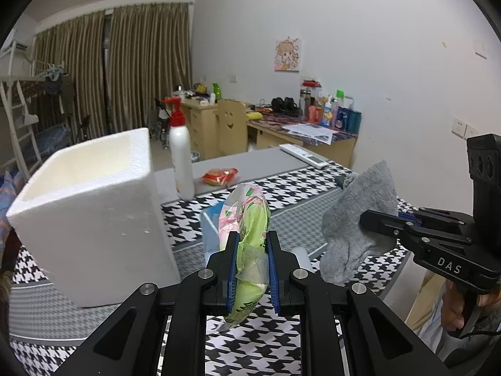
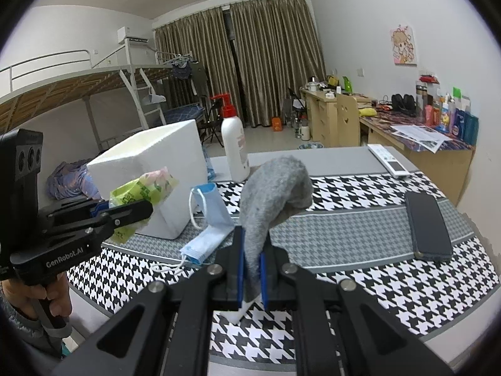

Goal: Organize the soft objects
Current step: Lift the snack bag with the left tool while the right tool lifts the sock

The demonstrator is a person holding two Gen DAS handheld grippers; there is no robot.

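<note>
Midway, I judge: the left gripper (image 1: 252, 238) clamps a green tissue pack (image 1: 247, 219), the right gripper (image 2: 252, 252) pinches a grey sock (image 2: 272, 185), both aloft. The foam box (image 1: 94, 206) (at ten o'clock) looks empty; blue face masks (image 2: 206, 228) still lie on the table.

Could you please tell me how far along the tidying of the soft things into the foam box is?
Nothing shows inside the foam box yet. In hand: the left gripper clamps a green tissue pack, and the right gripper clamps a grey sock. Left: dropping both in, then the blue face masks on the table.
</note>
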